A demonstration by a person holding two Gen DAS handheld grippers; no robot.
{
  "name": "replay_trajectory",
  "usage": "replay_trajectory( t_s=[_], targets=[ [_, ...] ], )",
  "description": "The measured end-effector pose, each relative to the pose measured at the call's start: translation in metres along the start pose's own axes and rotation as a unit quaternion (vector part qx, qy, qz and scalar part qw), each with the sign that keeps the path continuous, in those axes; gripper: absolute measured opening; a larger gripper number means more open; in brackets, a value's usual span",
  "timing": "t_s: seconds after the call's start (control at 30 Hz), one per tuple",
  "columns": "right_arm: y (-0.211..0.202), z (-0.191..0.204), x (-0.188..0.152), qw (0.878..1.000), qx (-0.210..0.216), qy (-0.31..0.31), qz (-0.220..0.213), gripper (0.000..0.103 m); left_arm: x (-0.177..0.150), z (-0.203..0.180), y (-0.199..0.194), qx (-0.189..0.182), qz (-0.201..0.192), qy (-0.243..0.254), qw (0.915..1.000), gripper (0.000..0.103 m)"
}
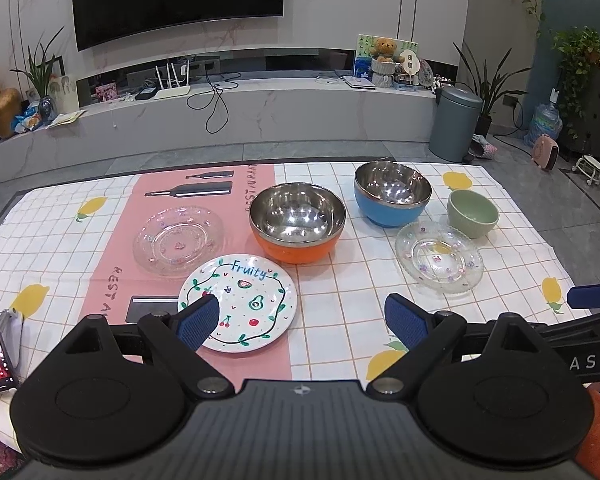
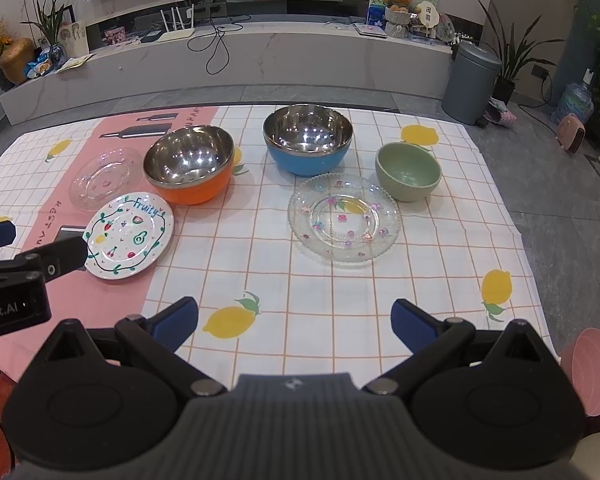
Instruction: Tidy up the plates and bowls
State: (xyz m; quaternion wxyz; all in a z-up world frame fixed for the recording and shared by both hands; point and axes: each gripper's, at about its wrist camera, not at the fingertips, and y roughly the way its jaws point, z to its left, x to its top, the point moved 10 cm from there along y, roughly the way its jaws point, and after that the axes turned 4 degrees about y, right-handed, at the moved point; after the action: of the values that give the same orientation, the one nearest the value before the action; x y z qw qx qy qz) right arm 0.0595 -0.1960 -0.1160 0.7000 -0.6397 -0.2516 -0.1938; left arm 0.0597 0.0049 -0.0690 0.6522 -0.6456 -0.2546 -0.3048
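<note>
Both hand-held grippers, left [image 1: 302,322] and right [image 2: 294,324], hover spread and empty; ahead, "Fruity" plate [image 1: 238,307], glass plates and bowls lie unstacked on the bench [image 2: 260,280], nothing yet organized

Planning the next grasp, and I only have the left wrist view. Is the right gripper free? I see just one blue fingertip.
Observer: Yes. The right gripper is open with nothing between its fingers. It is over bare tablecloth, short of the flowered glass plate.
Operator: Anything beyond it on the right?
Observer: A pink round object at the frame's right edge, past the cloth. I cannot tell what it is.
</note>
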Motion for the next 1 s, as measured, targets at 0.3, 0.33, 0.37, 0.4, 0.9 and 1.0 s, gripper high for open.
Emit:
replay_trajectory(
  t_s=[0.3,0.33,0.37,0.4,0.9,1.0],
  targets=[
    [0.002,0.002,-0.001,1.000,0.002,0.000,0.003,0.100,-0.003,0.000,0.002,-0.001,0.006,0.000,1.0000,0.103],
    [0.002,0.002,-0.001,1.000,0.002,0.000,0.003,0.100,-0.003,0.000,0.002,-0.001,0.006,0.000,1.0000,0.103],
    [0.002,0.002,-0.001,1.000,0.002,0.000,0.004,0.100,-0.003,0.000,0.002,-0.001,0.006,0.000,1.0000,0.103],
    [0.003,0.002,-0.001,1.000,0.002,0.000,0.004,0.100,-0.004,0.000,0.002,-0.001,0.006,0.000,1.0000,0.103],
    [0.009,0.005,-0.003,1.000,0.010,0.000,-0.011,0.100,-0.017,0.010,0.007,-0.012,-0.002,-0.023,0.9997,0.103],
    [0.007,0.007,-0.001,0.999,0.017,-0.002,-0.034,0.100,-0.019,0.018,0.011,0.003,-0.003,-0.024,0.9997,0.103]
  ],
)
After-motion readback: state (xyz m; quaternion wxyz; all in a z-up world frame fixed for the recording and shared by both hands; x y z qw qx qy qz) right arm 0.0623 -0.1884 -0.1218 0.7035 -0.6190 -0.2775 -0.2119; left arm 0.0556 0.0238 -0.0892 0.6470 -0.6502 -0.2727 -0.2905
